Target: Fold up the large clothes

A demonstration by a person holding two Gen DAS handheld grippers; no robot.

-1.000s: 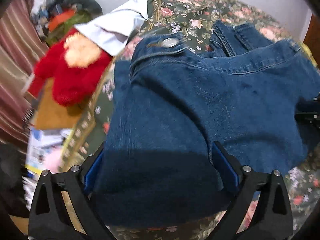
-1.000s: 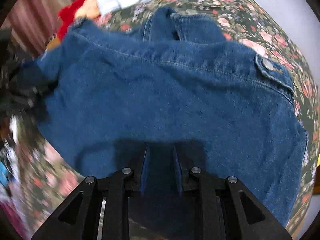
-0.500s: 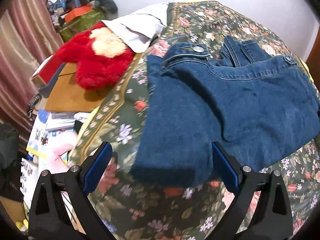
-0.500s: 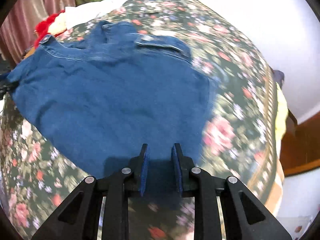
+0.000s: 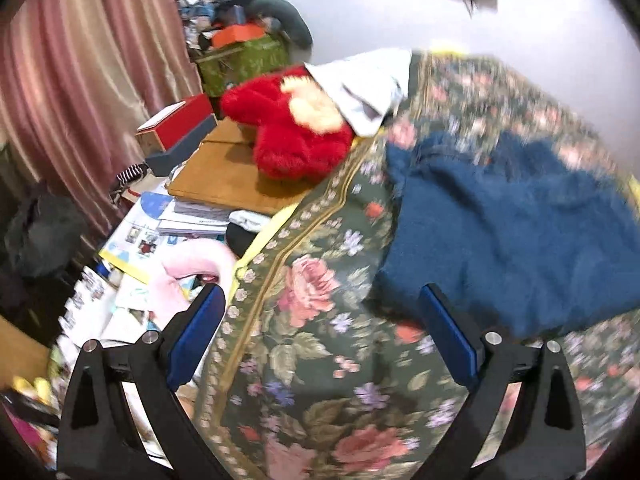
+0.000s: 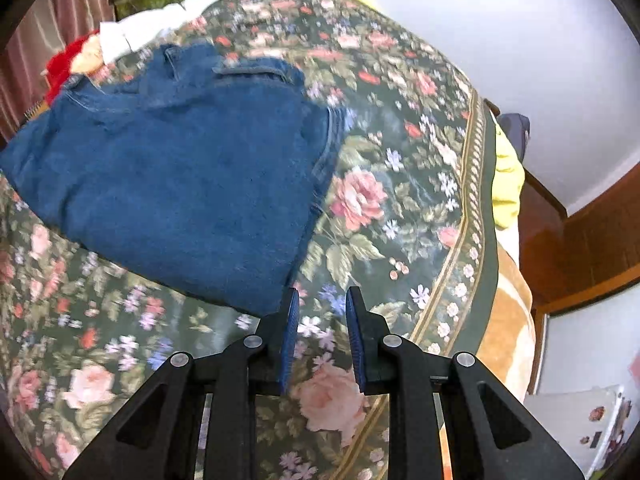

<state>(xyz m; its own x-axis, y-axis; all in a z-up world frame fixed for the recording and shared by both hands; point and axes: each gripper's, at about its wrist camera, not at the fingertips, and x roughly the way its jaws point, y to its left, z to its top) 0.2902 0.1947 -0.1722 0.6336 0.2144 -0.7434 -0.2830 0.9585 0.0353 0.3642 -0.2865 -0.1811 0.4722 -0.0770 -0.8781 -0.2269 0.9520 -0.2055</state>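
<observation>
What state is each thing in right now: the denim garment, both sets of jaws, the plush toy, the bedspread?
Denim garment: folded, lying flat on the bedspread, not gripped.
Left gripper: jaws wide open, empty.
Right gripper: jaws nearly shut, nothing between them.
Red plush toy: lying beside the bed, partly under a white cloth.
Floral bedspread: spread out.

A dark green bedspread with pink roses (image 5: 316, 364) covers the bed, and a red plush toy (image 5: 292, 136) lies beside its edge on a brown board (image 5: 224, 176). Near it are a red box (image 5: 176, 122), magazines (image 5: 168, 220) and a pink curtain (image 5: 72, 80). A yellow cloth (image 6: 506, 178) hangs at the other edge.
</observation>
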